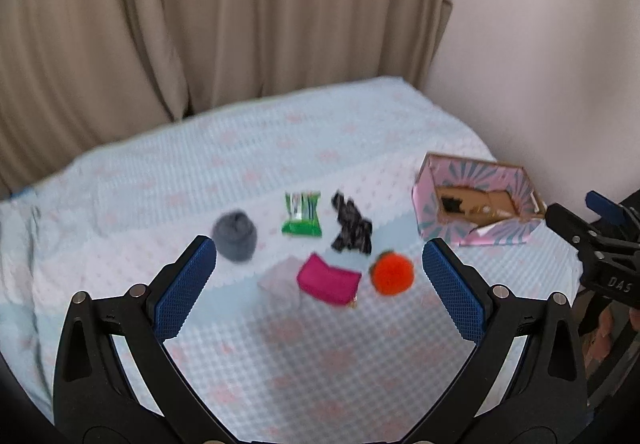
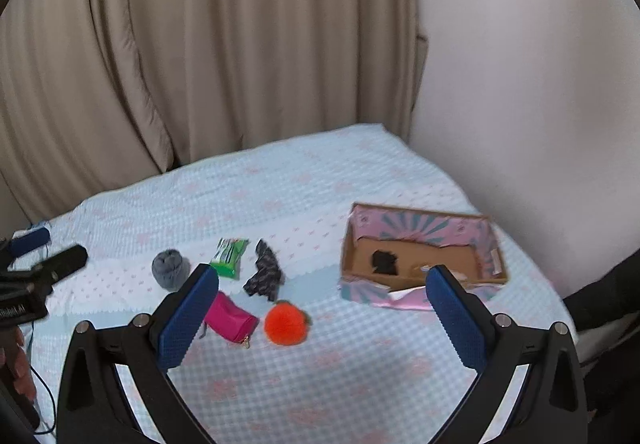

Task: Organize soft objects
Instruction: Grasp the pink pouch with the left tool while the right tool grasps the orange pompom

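With both my left gripper [image 1: 319, 276] and right gripper [image 2: 322, 302] spread wide and empty, I fear nudging the orange pompom [image 2: 286, 323] away from the pink box [image 2: 486, 240] at far right.

Left gripper [image 1: 319, 266] — fingers wide apart; right gripper [image 2: 322, 294] likewise

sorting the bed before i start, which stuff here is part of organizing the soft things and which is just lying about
For the job:
- grey rolled sock
- green packet
- black patterned cloth
- magenta pouch
- orange pom-pom
- pink cardboard box

Just lying about:
- beige curtain
- blue bedspread
- dark cable
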